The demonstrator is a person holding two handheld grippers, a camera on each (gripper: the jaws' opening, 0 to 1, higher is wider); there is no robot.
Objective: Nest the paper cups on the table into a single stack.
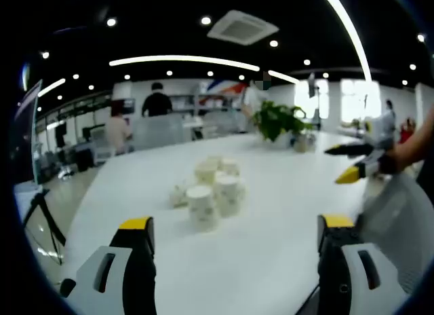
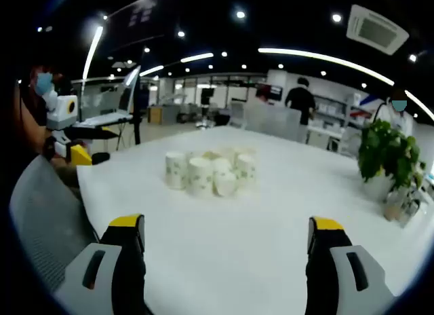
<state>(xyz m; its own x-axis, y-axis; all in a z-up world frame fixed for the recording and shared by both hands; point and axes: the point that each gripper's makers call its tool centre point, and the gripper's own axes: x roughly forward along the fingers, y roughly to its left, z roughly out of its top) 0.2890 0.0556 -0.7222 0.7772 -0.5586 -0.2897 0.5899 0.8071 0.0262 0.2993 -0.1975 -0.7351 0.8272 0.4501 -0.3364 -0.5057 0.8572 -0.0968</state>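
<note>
Small white printed paper cups [image 1: 214, 187] sit clustered mid white table [image 1: 271, 247], some prob. tipped over. Left gripper [image 1: 235, 233] & right gripper [image 2: 225, 233]: jaws wide apart, nothing held. Cups look light, thin-walled, crushable; grip gently at the sidewall below the rim.

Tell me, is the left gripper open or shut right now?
Open: the left gripper has its yellow-tipped jaws spread wide apart, with bare table between them.

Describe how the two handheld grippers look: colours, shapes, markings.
Both the left gripper and the right gripper have two black jaws with yellow tips, rising from pale grey housings with slot-shaped cut-outs. No cables or printed markings are visible on either.
</note>
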